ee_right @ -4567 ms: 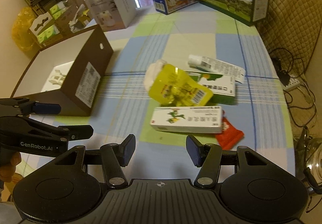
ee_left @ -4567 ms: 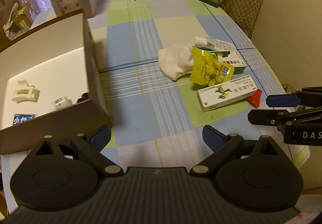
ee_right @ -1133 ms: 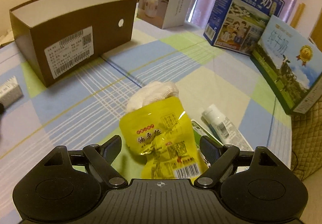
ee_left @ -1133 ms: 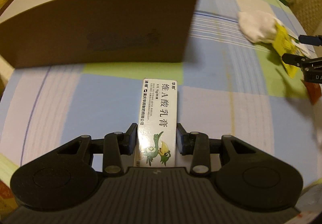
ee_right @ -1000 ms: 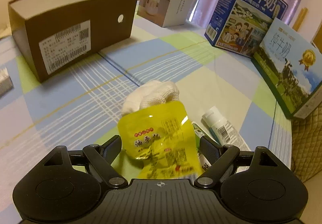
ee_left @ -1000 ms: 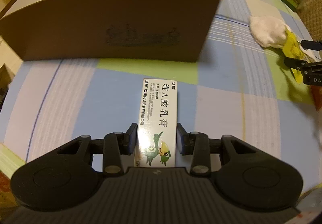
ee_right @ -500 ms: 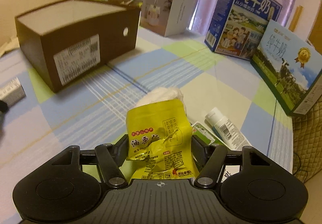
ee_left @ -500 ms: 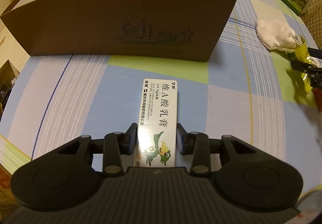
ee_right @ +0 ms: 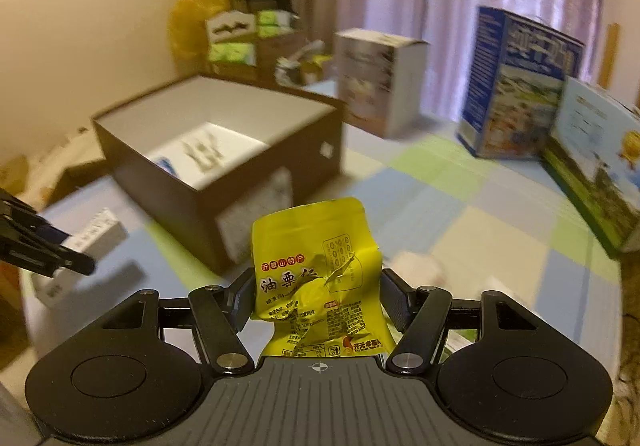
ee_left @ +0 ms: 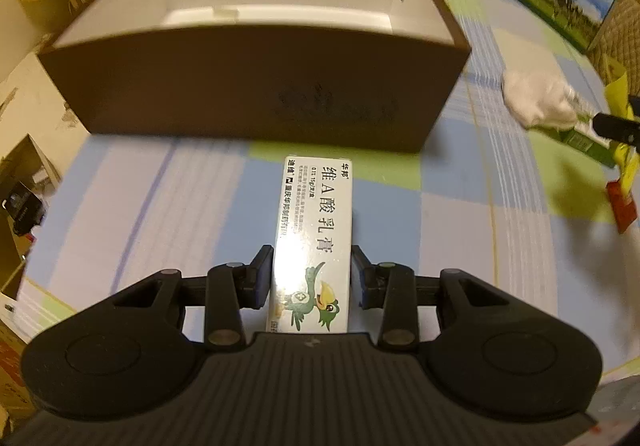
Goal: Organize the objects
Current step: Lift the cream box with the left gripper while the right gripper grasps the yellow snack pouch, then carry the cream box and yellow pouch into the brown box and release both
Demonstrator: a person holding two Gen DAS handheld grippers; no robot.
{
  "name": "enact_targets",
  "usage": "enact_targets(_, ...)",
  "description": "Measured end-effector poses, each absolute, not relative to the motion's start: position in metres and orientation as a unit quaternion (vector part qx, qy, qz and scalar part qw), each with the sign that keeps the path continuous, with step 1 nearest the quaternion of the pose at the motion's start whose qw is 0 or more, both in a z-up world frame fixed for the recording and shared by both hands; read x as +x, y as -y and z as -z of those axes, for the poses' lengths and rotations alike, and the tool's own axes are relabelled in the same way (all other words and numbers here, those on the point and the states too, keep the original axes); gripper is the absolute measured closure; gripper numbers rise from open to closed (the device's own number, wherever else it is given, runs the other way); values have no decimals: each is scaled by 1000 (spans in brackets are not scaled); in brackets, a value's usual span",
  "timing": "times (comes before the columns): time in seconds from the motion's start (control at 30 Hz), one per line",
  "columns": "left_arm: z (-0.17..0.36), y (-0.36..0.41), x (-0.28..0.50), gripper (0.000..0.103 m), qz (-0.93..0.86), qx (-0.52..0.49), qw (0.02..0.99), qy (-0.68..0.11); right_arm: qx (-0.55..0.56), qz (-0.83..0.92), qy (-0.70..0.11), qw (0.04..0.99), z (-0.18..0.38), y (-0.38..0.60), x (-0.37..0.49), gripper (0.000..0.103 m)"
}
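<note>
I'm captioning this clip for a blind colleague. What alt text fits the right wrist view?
The right gripper is shut on a crumpled yellow snack pouch, held above a checked tablecloth. Beyond it, to the left, stands an open brown cardboard box; the left gripper holds a white carton at the left edge. The picture is motion-blurred.

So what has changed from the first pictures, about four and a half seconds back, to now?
Both grippers were open then. Now the left gripper is shut on the white ointment carton with the green bird, carried to just before the open brown cardboard box. The right gripper has closed on the crinkled yellow snack pouch and lifted it. The white cloth stayed put.
</note>
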State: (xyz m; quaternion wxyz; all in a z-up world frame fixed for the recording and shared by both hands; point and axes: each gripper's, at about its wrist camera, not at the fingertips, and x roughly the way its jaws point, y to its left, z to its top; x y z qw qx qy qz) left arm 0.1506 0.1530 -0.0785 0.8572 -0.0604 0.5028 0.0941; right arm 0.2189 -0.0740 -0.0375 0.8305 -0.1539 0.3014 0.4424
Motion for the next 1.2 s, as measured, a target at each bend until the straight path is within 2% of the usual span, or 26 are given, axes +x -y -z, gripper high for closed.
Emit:
enact_targets(0.37, 21, -197, 140, 69, -112, -71, 879, -457, -108, -513, -287, 802, 6, -6, 202, 41)
enact_targets(0.7, -18, -252, 174, 69, -123, -45, 900, -416, -71, -510, -298, 804, -4, -76, 228, 41)
enact_targets(0.97, -20, -302, 231, 69, -129, -19, 901, -413, -76, -467, -330, 817, 5, -119, 262, 41)
enact_targets(1.2, 1, -340, 279, 70, -131, -1, 887, -442, -102, -419, -376, 820, 25, -144, 290, 41)
